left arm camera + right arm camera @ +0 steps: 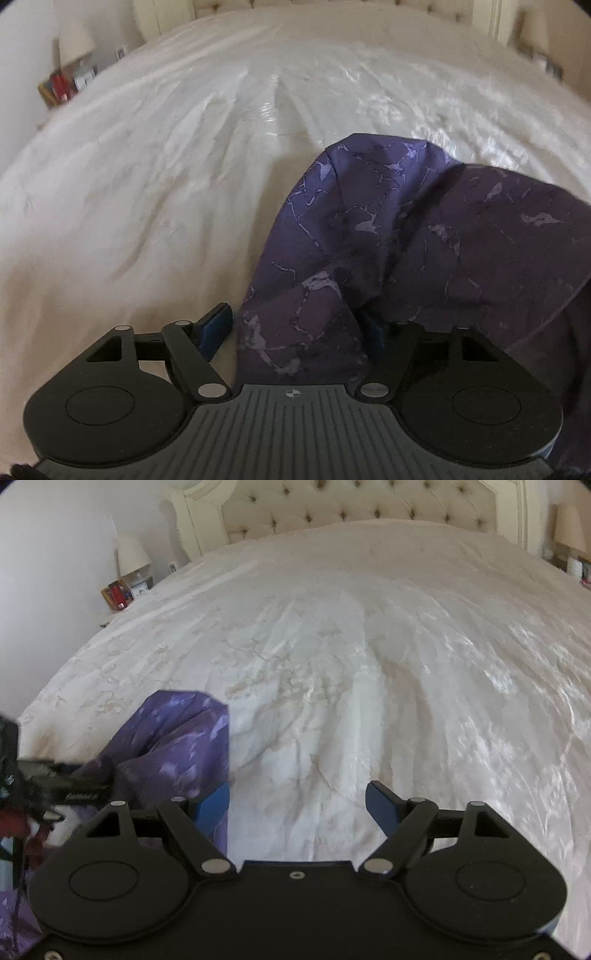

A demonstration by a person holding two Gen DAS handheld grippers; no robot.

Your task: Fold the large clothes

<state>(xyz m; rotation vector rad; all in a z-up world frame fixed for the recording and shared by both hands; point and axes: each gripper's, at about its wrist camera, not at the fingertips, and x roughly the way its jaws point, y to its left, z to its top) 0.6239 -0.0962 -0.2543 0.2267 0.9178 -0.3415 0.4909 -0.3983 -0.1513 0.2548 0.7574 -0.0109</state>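
A purple garment point(388, 243) with a pale marbled print lies bunched on the white bed point(166, 166). In the left wrist view it drapes between the fingers of my left gripper point(295, 325), whose jaws stand wide apart, with cloth over the right finger. My right gripper point(299, 805) is open and empty over the bedspread point(369, 664). The garment point(177, 738) sits to its left, beside its left finger. The left gripper point(44, 782) shows at the far left edge, against the cloth.
A tufted cream headboard point(351, 509) stands at the far end. A nightstand with a lamp point(131, 557) and a red box point(116, 592) is at the left; another lamp point(570, 528) is at the right.
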